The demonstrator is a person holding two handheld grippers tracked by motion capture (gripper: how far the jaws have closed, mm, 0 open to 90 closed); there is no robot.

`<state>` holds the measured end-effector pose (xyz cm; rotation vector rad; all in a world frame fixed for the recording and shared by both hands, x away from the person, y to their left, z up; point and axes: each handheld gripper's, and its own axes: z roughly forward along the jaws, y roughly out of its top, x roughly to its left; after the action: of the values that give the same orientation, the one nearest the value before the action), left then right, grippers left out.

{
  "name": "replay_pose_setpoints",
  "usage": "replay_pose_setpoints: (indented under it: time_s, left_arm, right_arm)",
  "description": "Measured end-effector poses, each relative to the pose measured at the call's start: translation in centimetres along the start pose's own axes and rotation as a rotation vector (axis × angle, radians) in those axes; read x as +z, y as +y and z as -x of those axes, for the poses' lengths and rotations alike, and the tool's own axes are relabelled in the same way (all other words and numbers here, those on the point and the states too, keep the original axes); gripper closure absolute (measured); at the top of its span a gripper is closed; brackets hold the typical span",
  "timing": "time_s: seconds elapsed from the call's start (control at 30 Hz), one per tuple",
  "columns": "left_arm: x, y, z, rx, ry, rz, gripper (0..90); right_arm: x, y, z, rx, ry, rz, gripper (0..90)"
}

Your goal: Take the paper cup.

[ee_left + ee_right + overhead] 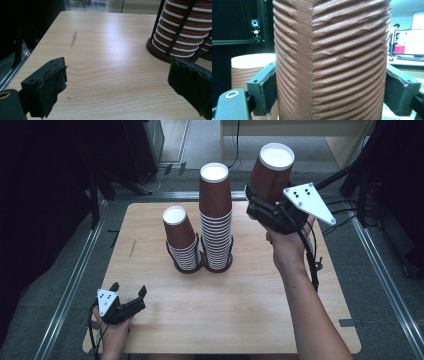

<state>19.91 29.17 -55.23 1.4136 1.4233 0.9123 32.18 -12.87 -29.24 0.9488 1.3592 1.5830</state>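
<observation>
right gripper [260, 202] pinches a brown cup [271, 170], hiding its rim; left gripper [129, 292] spread.

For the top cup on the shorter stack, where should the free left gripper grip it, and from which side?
Grip the ribbed wall of the top cup just above the stack's white rims, coming level from its open left side. It sits upside down, tapering upward, and the taller stack crowds its right. The left gripper stands open.

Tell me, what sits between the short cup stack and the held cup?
The tall cup stack stands between the short stack and the held cup, seen in the high view.
</observation>
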Motion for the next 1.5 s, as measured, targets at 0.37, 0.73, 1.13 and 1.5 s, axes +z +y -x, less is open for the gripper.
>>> replay_pose_setpoints:
  time_s: [0.37,0.73,1.13,1.5]
  left_arm:
    - [0.2,0.4,0.5,0.031,-0.015,-0.003,2.3]
    - [1.2,1.7,3.9,0.037,-0.111,0.024,2.3]
    - [3.4,3.4,7.2,0.038,-0.196,0.055,2.3]
    - [3.9,3.8,8.9,0.066,-0.26,0.038,2.2]
  right_arm:
    - [-2.8,-4.1,1.2,-0.038,-0.013,-0.046,13.6]
    - [-5.7,-10.2,1.7,-0.061,-0.001,-0.152,13.6]
    - [-7.7,-14.1,2.5,-0.056,-0.013,-0.217,13.6]
    - [-8.4,-17.1,2.0,-0.092,-0.011,-0.275,13.5]
